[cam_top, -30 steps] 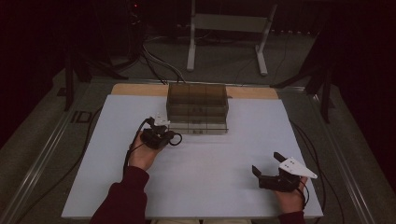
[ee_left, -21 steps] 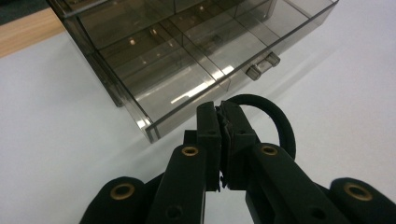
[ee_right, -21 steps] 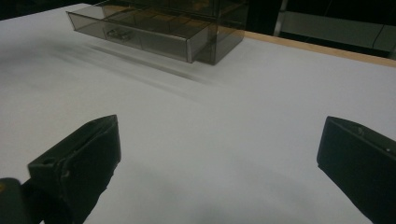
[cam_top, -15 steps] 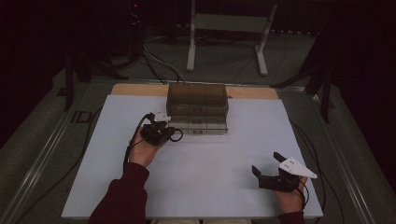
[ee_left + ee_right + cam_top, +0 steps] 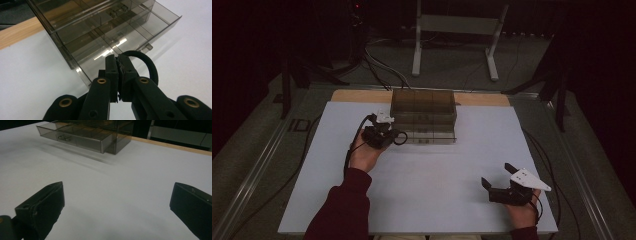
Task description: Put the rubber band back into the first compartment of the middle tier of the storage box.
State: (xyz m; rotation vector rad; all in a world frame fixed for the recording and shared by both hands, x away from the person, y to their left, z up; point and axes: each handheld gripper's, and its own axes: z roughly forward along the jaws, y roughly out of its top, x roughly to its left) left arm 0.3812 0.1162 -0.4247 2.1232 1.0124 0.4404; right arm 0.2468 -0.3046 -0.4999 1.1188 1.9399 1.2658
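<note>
My high view looks forward and down from above my side onto the whole white table top (image 5: 432,200). My left gripper view sits close above the smoky transparent plastic drawer box (image 5: 100,32), facing its pulled-out drawer. My right gripper view rides low over the table, looking across at the same box from well apart. All three views share that box.

a white table top (image 5: 437,190) with a wooden strip (image 5: 357,96) at its far edge, metal stand (image 5: 457,30) behind.
</note>
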